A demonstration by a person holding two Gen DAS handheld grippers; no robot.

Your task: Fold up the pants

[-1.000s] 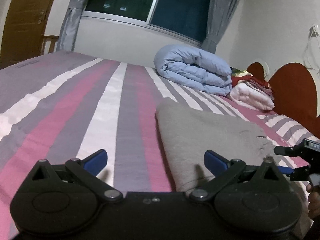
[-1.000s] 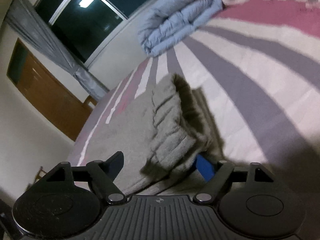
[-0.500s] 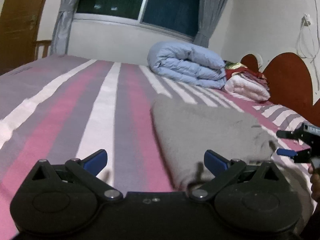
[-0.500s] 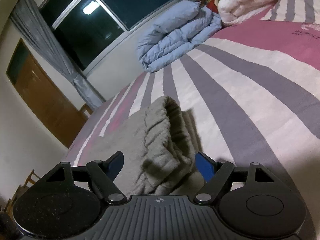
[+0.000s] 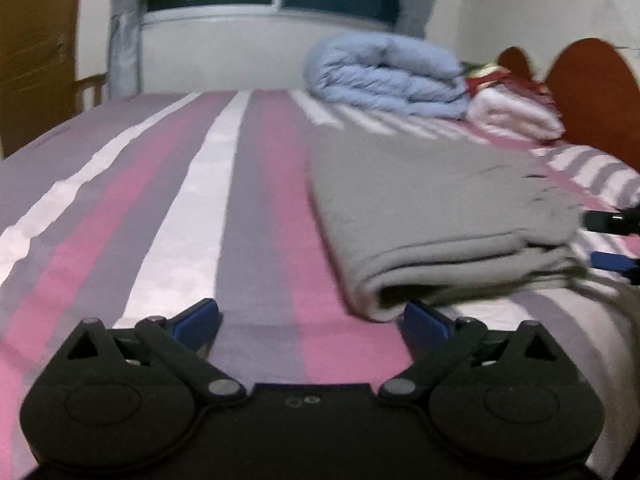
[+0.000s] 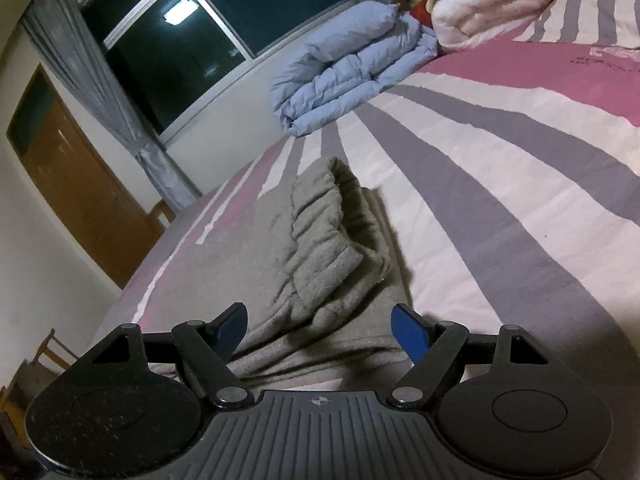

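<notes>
Grey pants (image 5: 424,208) lie folded in layers on the striped bed (image 5: 180,200). My left gripper (image 5: 312,320) is open and empty, just in front of the folded near corner, not touching it. My right gripper (image 6: 320,326) is open over the elastic waistband end of the pants (image 6: 320,248), with cloth lying between its blue fingers (image 6: 408,334) but not clamped. The right gripper's tips also show at the right edge of the left wrist view (image 5: 612,240).
A folded light-blue duvet (image 5: 384,76) and pink and red blankets (image 5: 516,112) lie at the head of the bed by the red headboard (image 5: 592,92). A window with grey curtains (image 6: 224,40) and a wooden door (image 6: 80,184) are behind.
My left gripper has drawn back and lowered, so the folded edge now lies just ahead of it. My right gripper has drawn back slightly from the waistband; both stay open.
</notes>
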